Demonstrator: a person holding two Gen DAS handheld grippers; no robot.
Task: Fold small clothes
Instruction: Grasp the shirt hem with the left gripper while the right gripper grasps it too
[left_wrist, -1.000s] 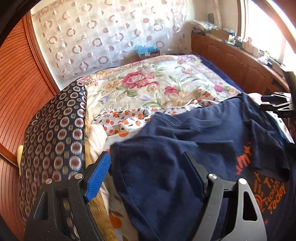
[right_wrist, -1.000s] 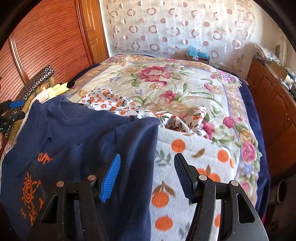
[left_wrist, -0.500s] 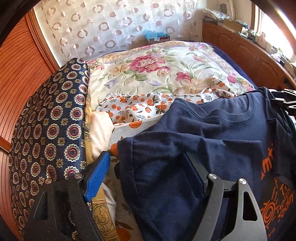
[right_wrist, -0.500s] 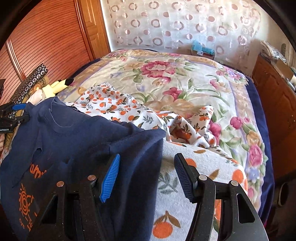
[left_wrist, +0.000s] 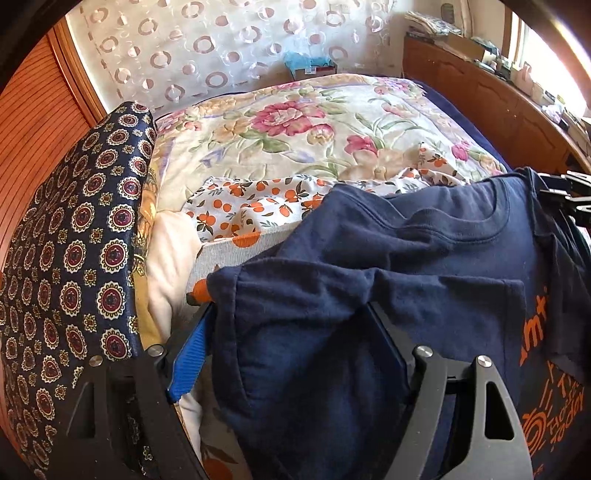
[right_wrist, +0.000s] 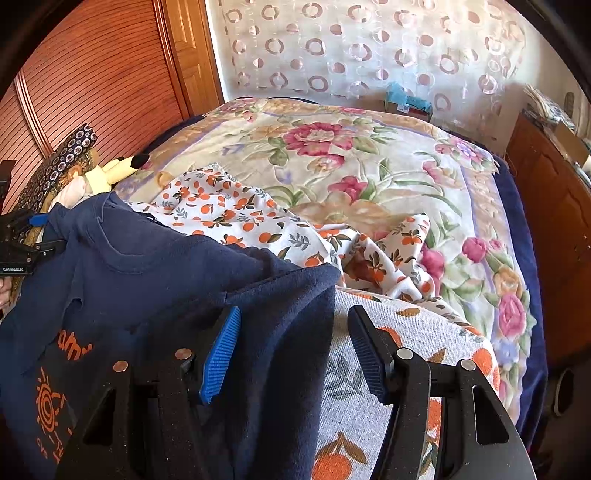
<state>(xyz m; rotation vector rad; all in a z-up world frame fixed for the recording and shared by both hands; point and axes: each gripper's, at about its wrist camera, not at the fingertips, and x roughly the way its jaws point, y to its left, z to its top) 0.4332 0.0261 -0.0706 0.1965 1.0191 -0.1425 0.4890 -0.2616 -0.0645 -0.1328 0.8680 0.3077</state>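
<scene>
Lifted higher and pulled flatter than a second ago: navy T-shirt (left_wrist: 424, 258), above the floral bedspread (right_wrist: 369, 177). Draped between left gripper (left_wrist: 291, 350) and right gripper (right_wrist: 291, 354), both jaws parted, cloth hanging across, probably to square it for folding.

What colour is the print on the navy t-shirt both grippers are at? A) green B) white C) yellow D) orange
D: the navy t-shirt carries orange lettering and a sun-like graphic, seen at the right edge of the left wrist view and the lower left of the right wrist view.
</scene>
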